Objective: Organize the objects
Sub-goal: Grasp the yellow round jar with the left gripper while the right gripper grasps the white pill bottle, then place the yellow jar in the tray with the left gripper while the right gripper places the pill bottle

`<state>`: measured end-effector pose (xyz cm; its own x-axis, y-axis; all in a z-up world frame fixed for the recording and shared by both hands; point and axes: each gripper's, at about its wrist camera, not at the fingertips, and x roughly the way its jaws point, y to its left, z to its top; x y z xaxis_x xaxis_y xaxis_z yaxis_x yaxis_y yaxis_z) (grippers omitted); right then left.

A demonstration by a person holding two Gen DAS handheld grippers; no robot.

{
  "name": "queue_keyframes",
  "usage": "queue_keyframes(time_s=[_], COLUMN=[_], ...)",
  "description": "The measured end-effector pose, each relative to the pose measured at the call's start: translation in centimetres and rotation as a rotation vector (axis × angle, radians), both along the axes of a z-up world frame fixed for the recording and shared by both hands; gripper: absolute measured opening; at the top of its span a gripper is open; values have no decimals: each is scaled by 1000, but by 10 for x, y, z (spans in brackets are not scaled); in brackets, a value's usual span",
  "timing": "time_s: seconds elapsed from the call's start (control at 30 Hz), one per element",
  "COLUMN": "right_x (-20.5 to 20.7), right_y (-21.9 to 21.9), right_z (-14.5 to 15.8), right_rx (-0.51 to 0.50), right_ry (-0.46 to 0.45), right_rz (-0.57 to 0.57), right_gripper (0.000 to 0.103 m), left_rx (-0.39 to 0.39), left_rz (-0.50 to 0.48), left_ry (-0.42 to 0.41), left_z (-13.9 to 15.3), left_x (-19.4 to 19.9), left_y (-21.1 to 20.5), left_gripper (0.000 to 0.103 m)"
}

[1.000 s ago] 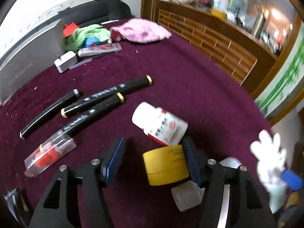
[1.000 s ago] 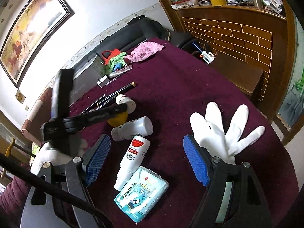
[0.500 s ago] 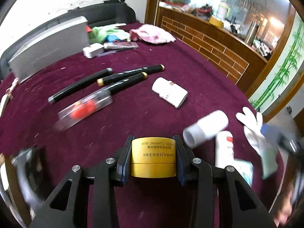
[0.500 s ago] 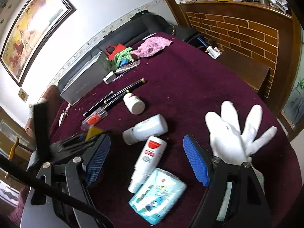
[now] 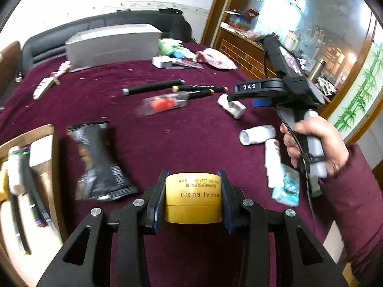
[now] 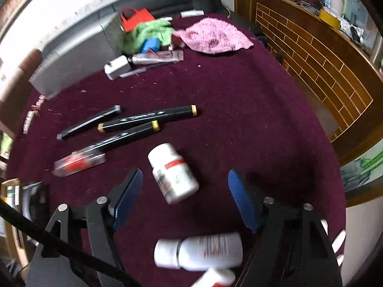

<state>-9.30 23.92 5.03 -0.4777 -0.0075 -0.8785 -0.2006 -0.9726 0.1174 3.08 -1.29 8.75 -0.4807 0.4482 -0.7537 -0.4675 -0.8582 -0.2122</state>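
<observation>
My left gripper (image 5: 192,177) is shut on a yellow jar (image 5: 192,198), held above the dark red tablecloth (image 5: 191,138). My right gripper (image 6: 184,177) hangs over a white pill bottle (image 6: 172,174) that lies on the cloth between its blue pads (image 6: 126,191). Its jaws are closing, with the pads still clear of the bottle. In the left wrist view a hand (image 5: 308,143) holds that right gripper (image 5: 259,101) over the same pill bottle (image 5: 231,106).
A wooden tray (image 5: 51,138) with pens stands at the left, a black snack packet (image 5: 98,162) beside it. Black markers (image 6: 148,117), a clear case (image 6: 79,162), a lying white bottle (image 6: 198,251), a tissue pack (image 5: 286,186), a grey box (image 5: 112,45) and a pink cloth (image 6: 213,35) lie around.
My left gripper shut on the yellow jar, lifted it and carried it left toward the wooden tray. My right gripper moved from the tissue pack to over the pill bottle, jaws narrowing.
</observation>
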Motion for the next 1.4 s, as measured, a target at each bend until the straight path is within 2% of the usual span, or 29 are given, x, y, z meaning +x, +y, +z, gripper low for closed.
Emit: queue_keyframes(time_s=[0.13,0.2,0.23,0.27,0.3,0.5,0.67,0.8,0.93,1.1,1.23,1.4], right_x=[-12,-15,-15,-15,-15,0,26,47,72,88,92,93], right_y=[-2,-5,-6,-8,-9,-8,-11,-34,-81,-157,-222,-285], right_z=[-19,-23,-25,-24,-24,-17,-6,7,25,38,34,14], right_rx=[-40,-28,-19,-8,1,-57,-214,-323,-441,-507,-526,-534], right_ry=[-71,-82,-82,-73,-71,-50,-27,-2,26,33,9,-62], right_rz=[8,4,-1,-5,-7,-17,2,69,188,344,446,522], right_gripper=[57,43,42,34,32,31,32,32,32,32,32,32], left_rx=[-7,-12,-18,-11,-2,5,46,65,30,15,-6,-49], left_rz=[42,66,83,98,107,151,184,255,371,472,497,502], left_ry=[34,49,53,53,48,51,48,58,85,63,50,-15], left_z=[2,1,0,-1,-3,-7,-2,4,5,-3,-12,-29], left_x=[4,3,2,1,0,-1,7,19,32,40,38,19], left_y=[-21,-28,-31,-36,-39,-59,-88,-129,-181,-227,-244,-263], left_gripper=[34,34,34,34,34,34,34,34,34,34,34,34])
